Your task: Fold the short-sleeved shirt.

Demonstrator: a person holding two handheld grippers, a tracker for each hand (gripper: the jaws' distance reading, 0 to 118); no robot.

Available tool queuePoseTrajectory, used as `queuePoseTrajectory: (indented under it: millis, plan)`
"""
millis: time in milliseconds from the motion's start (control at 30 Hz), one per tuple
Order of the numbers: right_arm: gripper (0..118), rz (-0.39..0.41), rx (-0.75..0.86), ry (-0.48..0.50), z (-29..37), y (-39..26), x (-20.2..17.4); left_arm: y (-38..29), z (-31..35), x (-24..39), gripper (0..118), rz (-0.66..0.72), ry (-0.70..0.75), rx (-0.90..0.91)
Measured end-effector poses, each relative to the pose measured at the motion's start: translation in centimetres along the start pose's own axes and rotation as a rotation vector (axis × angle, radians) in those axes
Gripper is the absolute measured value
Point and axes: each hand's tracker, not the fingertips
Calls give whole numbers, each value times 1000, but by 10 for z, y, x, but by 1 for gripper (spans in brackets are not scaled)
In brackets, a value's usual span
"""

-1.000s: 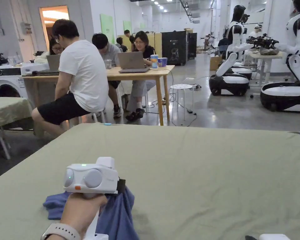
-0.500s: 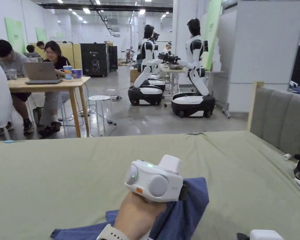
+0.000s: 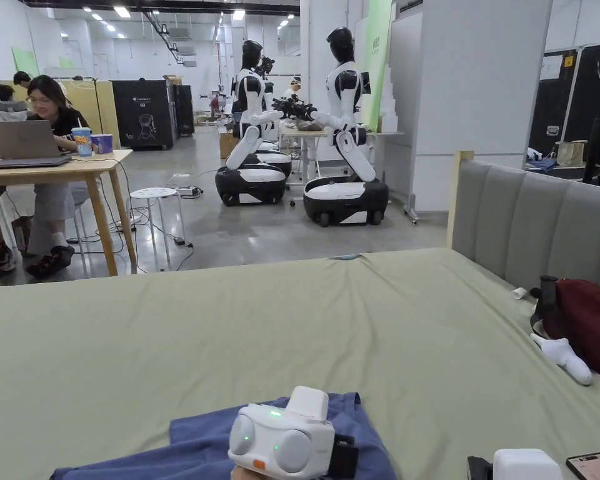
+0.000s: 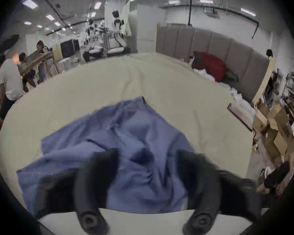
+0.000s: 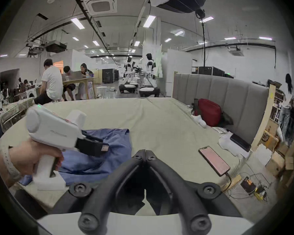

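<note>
Left gripper view—blurred tongs (image 4: 147, 155) overlap shirt (image 4: 126, 137).

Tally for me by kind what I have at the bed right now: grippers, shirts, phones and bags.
Grippers: 2, the left gripper and the right gripper
Shirts: 1, the blue shirt
Phones: 1, the phone
Bags: 1, the red bag
Total: 5

The shirt (image 4: 119, 154) is soft, matt blue cloth, creased. The bed (image 3: 355, 325) wears matt green sheeting. The left gripper (image 5: 98, 146) has a smooth white plastic shell.
</note>
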Motion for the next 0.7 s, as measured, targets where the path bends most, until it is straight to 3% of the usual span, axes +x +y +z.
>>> queuePoseTrajectory:
  millis: [200, 300, 333, 400, 433, 533, 700]
  plan:
    - [0, 21, 13, 93, -4, 10, -45, -50, 155, -50, 83, 10, 200, 279]
    - [0, 33, 15, 156, -7, 12, -75, -101, 204, -73, 74, 53, 319, 264]
    - [0, 36, 19, 168, -7, 12, -85, -118, 218, -79, 56, 76, 352, 262]
    - [0, 46, 27, 200, -6, 12, -102, -150, 237, -93, 3, 129, 420, 241]
    - [0, 53, 32, 212, -4, 11, -108, -159, 241, -99, 0, 150, 462, 230]
    - [0, 76, 34, 234, -3, 9, -123, -171, 246, -125, 0, 223, 393, 171]
    - [0, 87, 17, 243, -4, 0, -125, -140, 216, -191, 0, 273, 383, 100]
